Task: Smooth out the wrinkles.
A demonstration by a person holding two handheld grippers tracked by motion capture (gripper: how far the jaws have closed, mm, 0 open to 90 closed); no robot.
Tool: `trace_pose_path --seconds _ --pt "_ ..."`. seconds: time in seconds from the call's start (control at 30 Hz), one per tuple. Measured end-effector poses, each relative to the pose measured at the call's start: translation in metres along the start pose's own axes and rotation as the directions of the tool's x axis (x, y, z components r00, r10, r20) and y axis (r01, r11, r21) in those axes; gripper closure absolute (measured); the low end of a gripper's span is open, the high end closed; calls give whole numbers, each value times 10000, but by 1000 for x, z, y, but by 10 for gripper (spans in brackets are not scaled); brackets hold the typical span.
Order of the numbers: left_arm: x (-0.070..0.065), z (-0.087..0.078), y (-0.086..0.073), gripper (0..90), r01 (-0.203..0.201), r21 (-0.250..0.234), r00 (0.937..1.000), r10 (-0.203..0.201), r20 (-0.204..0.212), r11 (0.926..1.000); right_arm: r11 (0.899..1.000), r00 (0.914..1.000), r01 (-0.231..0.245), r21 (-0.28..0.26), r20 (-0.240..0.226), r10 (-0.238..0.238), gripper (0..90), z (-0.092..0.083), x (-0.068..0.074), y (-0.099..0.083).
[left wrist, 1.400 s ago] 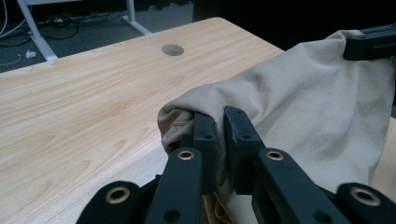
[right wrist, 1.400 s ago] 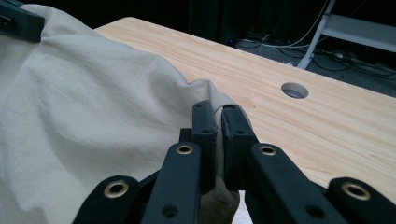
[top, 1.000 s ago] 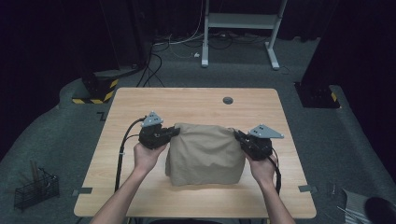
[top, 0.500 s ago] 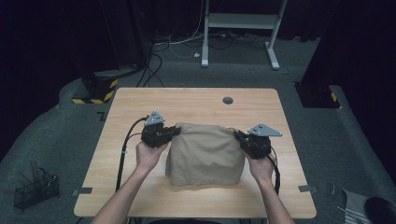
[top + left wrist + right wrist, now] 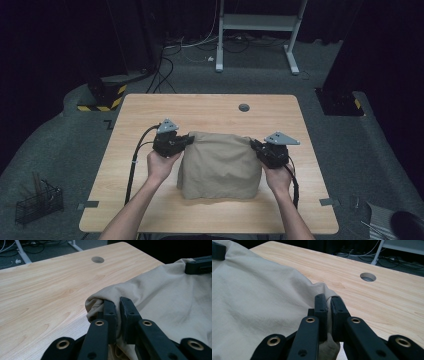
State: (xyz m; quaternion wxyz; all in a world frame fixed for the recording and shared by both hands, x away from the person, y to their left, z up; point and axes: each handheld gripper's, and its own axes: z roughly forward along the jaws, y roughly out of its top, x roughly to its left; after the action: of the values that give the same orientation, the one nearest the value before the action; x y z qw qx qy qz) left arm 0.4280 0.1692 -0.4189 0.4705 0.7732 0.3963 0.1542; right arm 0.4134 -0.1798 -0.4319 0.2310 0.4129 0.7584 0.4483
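A beige cloth lies folded in the middle of the wooden table, its far edge lifted slightly. My left gripper is shut on the cloth's far left corner; the fabric bunches between its black jaws in the left gripper view. My right gripper is shut on the far right corner, with cloth pinched between its jaws in the right gripper view. The cloth stretches between the two grippers. The other gripper's tip shows across the cloth.
A round cable hole sits near the table's far edge. Bare tabletop surrounds the cloth. A white metal frame and cables stand on the floor beyond, and a wire basket sits on the floor at left.
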Motion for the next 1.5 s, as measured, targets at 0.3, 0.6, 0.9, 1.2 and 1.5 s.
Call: trace_pose_path --seconds 0.3,0.6,0.9,1.2,1.5 --pt "1 5 -1 838 67 85 10000 -66 -67 9999 9999 10000 7 144 53 -8 850 4 -2 -1" --pt "4 11 -2 839 106 209 9999 -103 -135 9997 9995 9999 -79 315 118 75 849 10 -4 -3" --pt "6 18 -4 839 115 315 9997 -107 -233 9994 9987 9998 -97 505 203 87 847 16 -6 -5" --pt "10 28 -8 839 186 564 9993 -168 -330 9982 9967 9993 -130 799 346 103 845 26 -9 -9" --pt "13 35 -11 838 229 704 9988 -198 -438 9973 9953 9990 -196 951 415 158 845 32 -11 -11"
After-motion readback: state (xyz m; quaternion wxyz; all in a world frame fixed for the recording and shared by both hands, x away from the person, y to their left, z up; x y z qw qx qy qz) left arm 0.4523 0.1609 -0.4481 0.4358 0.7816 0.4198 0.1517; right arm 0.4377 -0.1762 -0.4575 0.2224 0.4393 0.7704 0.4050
